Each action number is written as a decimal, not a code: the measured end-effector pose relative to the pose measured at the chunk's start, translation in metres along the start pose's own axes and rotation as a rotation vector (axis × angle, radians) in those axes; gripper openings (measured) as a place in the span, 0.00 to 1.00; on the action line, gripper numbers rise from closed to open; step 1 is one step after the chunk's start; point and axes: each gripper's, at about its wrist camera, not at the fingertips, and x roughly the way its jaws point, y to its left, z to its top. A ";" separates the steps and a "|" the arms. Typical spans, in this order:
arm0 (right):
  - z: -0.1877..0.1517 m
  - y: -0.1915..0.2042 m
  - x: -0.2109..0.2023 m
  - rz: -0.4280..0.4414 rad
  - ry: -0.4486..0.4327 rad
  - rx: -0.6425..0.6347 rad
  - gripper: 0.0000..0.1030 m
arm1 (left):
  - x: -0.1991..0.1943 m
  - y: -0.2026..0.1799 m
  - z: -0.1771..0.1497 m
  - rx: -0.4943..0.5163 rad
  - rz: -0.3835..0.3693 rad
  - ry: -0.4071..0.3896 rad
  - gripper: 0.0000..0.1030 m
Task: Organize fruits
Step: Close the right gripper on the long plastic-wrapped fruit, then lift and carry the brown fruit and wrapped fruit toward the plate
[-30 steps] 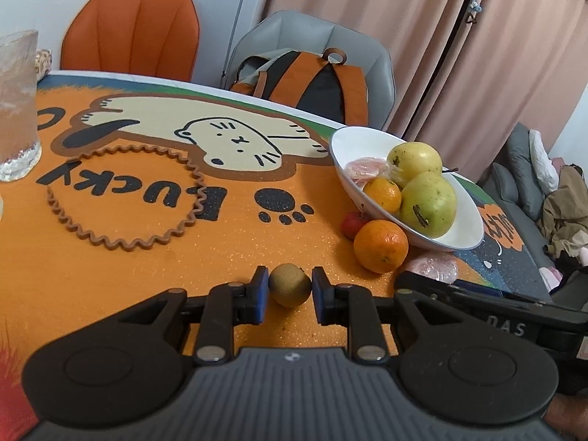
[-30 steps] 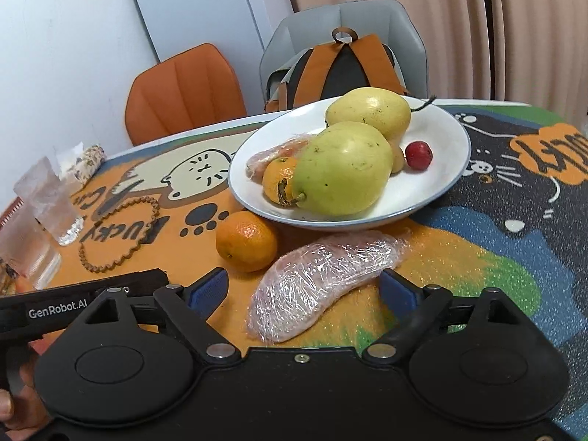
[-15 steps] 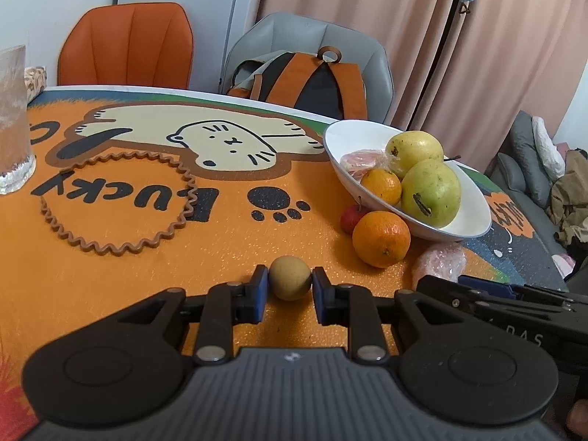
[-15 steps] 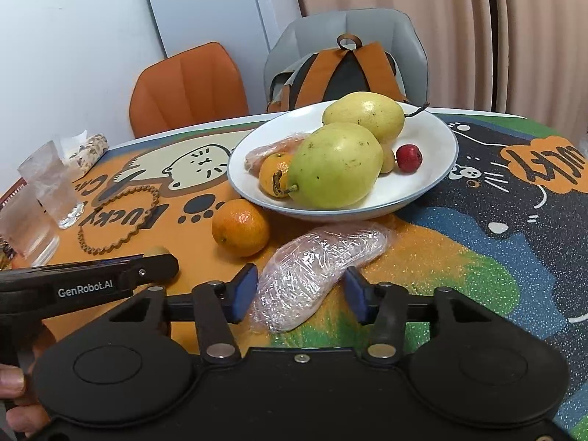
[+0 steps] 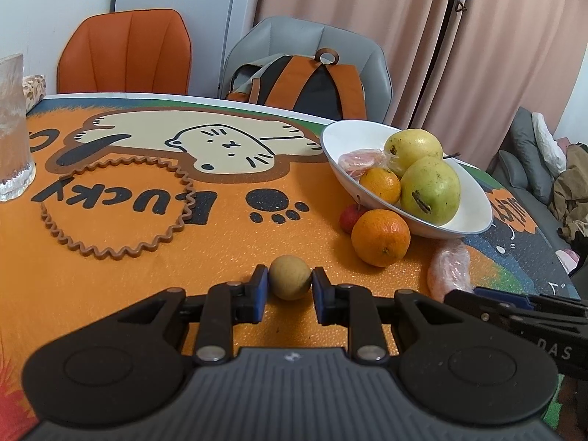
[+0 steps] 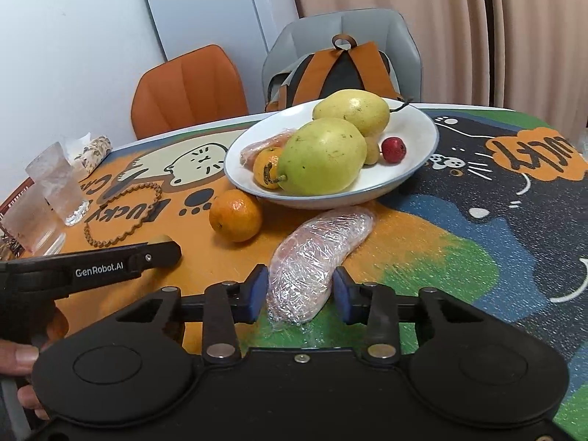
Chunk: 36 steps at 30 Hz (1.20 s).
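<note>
Two grips: left tool (image 5: 290, 288) clamped across small, firm, roll-prone brown fruit (image 5: 289, 282) on worktop (image 5: 147, 275); right tool (image 6: 299, 296) pinching soft, slippery film-wrapped fruit (image 6: 316, 257) at near end beside plate (image 6: 411, 176).

The right tool (image 6: 297, 296) closes its blue pads on the near end of a plastic-wrapped fruit (image 6: 319, 253) lying on the tabletop (image 6: 422, 242). Just beyond stands a white bowl (image 6: 415, 172) holding two pears (image 6: 321, 156), a small orange and a red berry (image 6: 393, 150). A loose orange (image 6: 235, 215) sits left of it, near the left tool (image 6: 110, 268).
</note>
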 end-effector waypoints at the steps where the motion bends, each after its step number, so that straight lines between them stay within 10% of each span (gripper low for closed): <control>1: -0.001 -0.001 -0.002 -0.004 0.002 0.001 0.36 | 0.000 0.000 0.000 0.004 0.001 -0.001 0.23; 12: 0.005 0.004 0.009 -0.042 0.011 -0.005 0.47 | -0.004 0.002 -0.001 -0.007 -0.009 0.004 0.23; 36: 0.012 -0.004 -0.011 -0.038 -0.046 0.008 0.37 | -0.023 0.000 0.010 -0.026 -0.032 -0.037 0.22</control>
